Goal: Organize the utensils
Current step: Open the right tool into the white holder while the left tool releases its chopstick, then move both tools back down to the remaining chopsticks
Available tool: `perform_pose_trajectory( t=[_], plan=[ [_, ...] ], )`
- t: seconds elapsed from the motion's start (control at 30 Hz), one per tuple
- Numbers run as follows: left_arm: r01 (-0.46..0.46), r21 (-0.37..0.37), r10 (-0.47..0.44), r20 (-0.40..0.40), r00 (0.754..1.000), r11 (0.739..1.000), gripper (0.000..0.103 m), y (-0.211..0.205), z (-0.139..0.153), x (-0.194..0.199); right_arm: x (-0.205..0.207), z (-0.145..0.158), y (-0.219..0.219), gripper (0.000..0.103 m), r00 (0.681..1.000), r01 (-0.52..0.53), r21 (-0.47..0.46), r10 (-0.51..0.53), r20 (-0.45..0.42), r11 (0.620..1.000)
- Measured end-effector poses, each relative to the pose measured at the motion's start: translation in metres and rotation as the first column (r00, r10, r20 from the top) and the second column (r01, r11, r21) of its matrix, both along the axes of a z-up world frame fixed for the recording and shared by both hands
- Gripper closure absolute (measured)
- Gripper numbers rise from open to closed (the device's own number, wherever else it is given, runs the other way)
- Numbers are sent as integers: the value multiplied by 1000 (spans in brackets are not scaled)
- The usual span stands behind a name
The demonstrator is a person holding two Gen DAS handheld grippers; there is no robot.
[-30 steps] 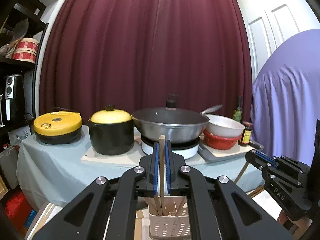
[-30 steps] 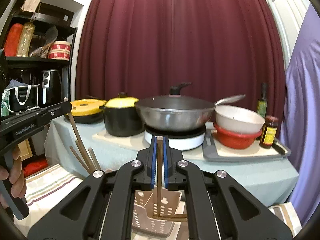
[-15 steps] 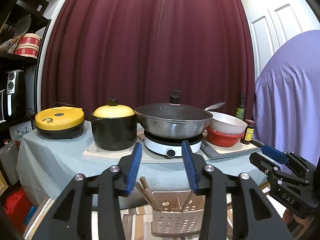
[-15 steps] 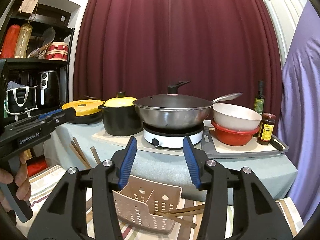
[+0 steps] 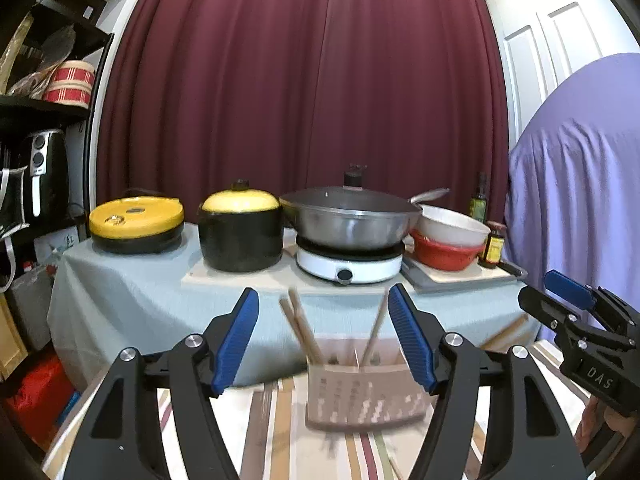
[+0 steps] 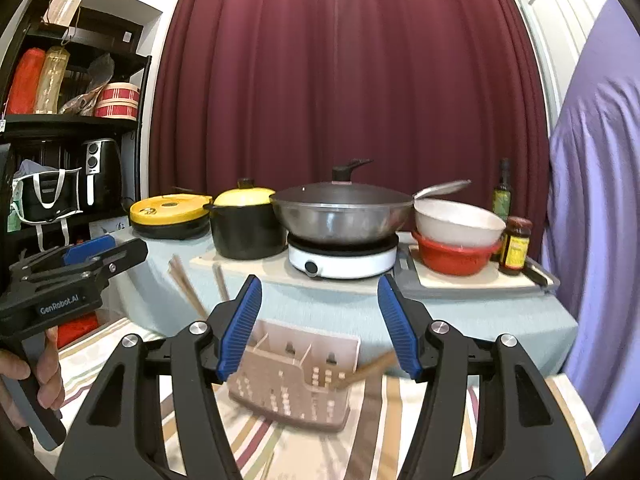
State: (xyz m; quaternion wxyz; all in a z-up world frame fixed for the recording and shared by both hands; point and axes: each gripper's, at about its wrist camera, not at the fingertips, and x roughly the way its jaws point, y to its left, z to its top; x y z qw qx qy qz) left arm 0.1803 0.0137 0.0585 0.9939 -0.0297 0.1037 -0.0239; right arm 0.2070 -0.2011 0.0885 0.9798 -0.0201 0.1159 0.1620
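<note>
Both my left gripper point(image 5: 323, 344) and right gripper point(image 6: 319, 326) just sprang wide, empty; chopsticks point(image 5: 304, 330) dropped into caddy point(image 5: 362, 394) at six o'clock.

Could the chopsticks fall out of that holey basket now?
Maybe. In the right wrist view the utensil basket looks tilted, and one chopstick pokes out sideways, so it might slide onto the striped cloth. Both the left gripper and right gripper are open and hold nothing, so neither steadies the basket. The leaning chopsticks could tip it further.
</note>
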Motion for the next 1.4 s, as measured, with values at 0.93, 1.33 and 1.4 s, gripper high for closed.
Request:
perform_pose_trajectory(
  t=[0.93, 1.33, 1.4],
  plan=[
    [8, 5, -6, -262, 965, 1000, 37, -36, -127, -103, -139, -123, -49, 44, 970, 24, -55, -36, -240, 998],
    [59, 10, -52, -366, 929, 998, 37, -69, -169, -112, -166, -179, -74, 59, 934, 31, -55, -48, -355, 998],
    [63, 10, -55, -379, 924, 998, 37, -74, -172, -112, -169, -188, -74, 65, 927, 16, -51, -34, -374, 999]
  ],
)
